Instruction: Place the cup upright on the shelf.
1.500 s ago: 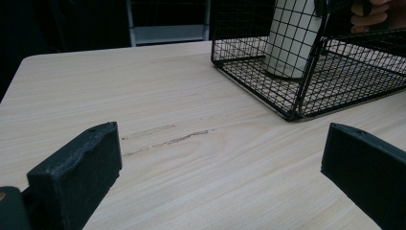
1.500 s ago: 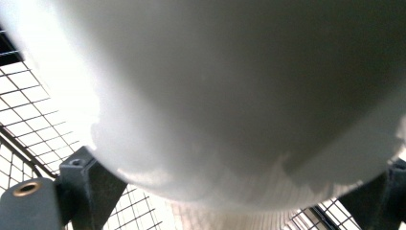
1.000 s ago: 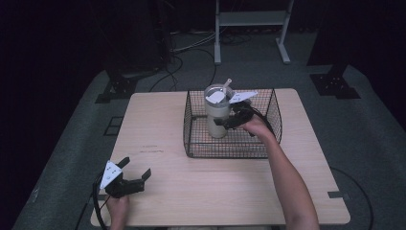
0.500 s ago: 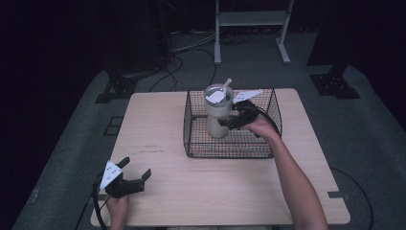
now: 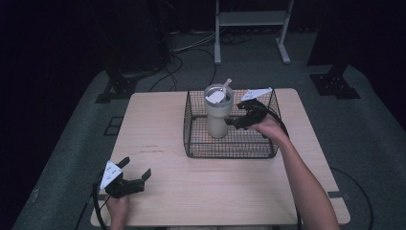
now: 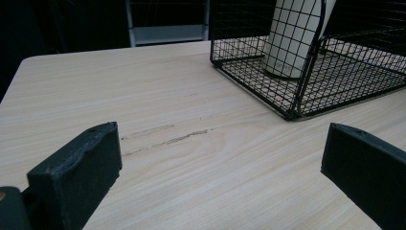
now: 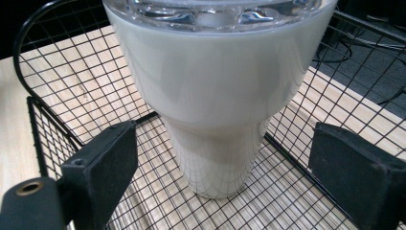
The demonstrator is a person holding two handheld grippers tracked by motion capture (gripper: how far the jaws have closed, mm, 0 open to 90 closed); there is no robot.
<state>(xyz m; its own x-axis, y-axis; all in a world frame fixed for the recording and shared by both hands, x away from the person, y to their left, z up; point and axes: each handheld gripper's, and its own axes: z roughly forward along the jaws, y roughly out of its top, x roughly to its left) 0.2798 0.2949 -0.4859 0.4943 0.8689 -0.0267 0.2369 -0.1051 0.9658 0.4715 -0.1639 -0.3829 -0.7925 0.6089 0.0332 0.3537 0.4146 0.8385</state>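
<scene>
Cream-coloured, the tumbler (image 5: 218, 115) stands upright in the wire basket (image 5: 191, 139) on the worktop (image 5: 158, 124); from the high view the right claw (image 5: 233, 122) sits just beside it, the left claw (image 5: 136, 175) far off.

The left gripper view shows its jaws spread over bare wood.

The right gripper view shows jaws spread, flanking the tumbler's narrow base without touching: seemingly a grasp being lined up. Next: advance, then squeeze.

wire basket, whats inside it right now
A cream tumbler with a clear lid and straw stands upright on the floor of the black wire basket. The right gripper reaches in beside it, jaws open. The tumbler's contents are hidden by its lid.
</scene>
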